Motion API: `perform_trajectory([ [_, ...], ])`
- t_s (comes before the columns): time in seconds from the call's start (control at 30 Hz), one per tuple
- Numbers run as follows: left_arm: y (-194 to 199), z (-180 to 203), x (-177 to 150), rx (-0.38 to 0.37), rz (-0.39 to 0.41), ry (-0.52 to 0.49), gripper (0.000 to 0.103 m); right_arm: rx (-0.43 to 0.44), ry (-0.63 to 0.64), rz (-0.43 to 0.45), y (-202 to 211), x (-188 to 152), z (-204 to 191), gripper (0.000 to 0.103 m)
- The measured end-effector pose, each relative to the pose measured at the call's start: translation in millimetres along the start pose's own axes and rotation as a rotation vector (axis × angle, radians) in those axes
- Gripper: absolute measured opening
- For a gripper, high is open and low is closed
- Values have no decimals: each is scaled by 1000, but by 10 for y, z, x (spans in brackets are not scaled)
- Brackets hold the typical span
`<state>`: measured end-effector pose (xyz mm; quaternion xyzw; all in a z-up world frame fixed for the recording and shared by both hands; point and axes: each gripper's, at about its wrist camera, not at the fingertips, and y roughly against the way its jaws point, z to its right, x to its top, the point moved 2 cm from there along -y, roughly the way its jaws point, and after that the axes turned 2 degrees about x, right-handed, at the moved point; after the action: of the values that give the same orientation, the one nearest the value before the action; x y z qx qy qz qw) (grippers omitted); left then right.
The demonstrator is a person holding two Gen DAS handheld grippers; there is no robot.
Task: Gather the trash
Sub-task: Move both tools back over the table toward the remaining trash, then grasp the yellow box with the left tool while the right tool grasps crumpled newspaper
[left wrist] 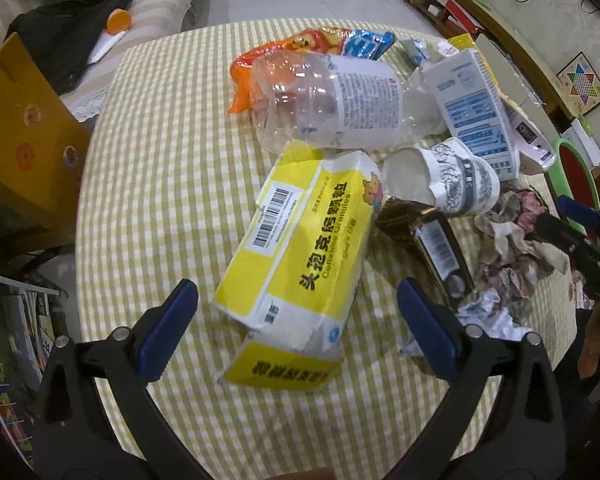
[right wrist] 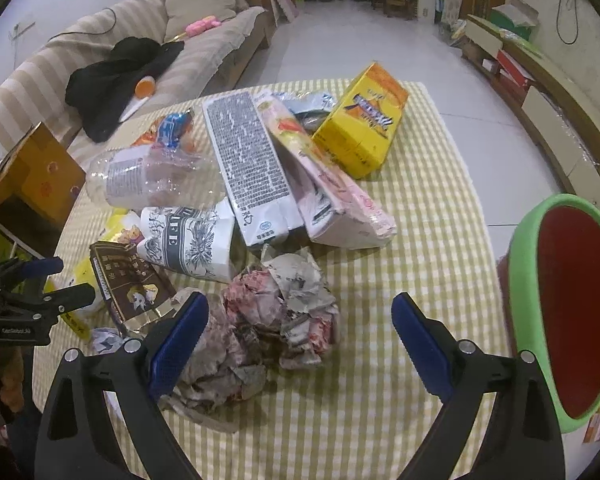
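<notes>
The left tool (left wrist: 298,304) stands wide open and empty above the near end of the yellow medicine box (left wrist: 300,248), which lies flat on the checked desk (left wrist: 160,184), left of the heap. Torn and partly flattened, its card looks light and yielding; I would judge it safest taken across the narrow near end, where the blue pads can span both faces, since the loose torn flap would likely bend away.

Behind it lies a clear plastic bottle (left wrist: 332,100) on its side, crumpled, with a white label. It should weigh almost nothing, but the smooth wall may slip and spring back, so a dented stretch of the body seems a better hold than the rounded label band. The paper cup (left wrist: 448,178), printed in grey, is tipped over just right of the box; its wall is soft and will fold, so pinching the rim is sensible. A dark foil packet (left wrist: 428,232) lies flat beside it, thin and hard to get under.

The right tool (right wrist: 300,328) is likewise open and empty, straddling the crumpled newspaper (right wrist: 276,320), a soft, compressible, grey-and-red wad; whether it is one piece or several I cannot quite tell. Any squeeze through its middle should hold. The green-rimmed bin (right wrist: 524,248) waits at the desk's right edge.
</notes>
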<state>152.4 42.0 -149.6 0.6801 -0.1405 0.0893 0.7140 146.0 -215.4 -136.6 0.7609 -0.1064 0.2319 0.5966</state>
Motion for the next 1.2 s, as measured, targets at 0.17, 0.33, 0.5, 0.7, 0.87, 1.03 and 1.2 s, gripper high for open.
perform_trajectory([
  [0.17, -158, 9, 33, -3, -20, -9, 98, 14, -16, -23, -161, 25, -16, 89],
  [0.33, -211, 8, 35, -14, -10, -15, 92, 43, -56, -59, -283, 15, 46, 74],
  [0.5, -222, -26, 53, -34, -10, -10, 70, 70, -78, -70, -286, 6, 115, 55],
  [0.7, -122, -79, -31, -29, 11, 5, 66, 85, -84, -43, -105, 13, 141, 52],
  [0.87, 91, -150, -163, -18, 31, 51, 64, 89, -78, -17, 78, -11, 100, 52],
  [1.03, 326, -207, -255, -19, 57, 85, 60, 89, -61, 17, 283, -35, 37, 52],
  [1.2, 513, -252, -359, -35, 76, 127, 53, 88, -43, 48, 465, -47, -30, 52],
])
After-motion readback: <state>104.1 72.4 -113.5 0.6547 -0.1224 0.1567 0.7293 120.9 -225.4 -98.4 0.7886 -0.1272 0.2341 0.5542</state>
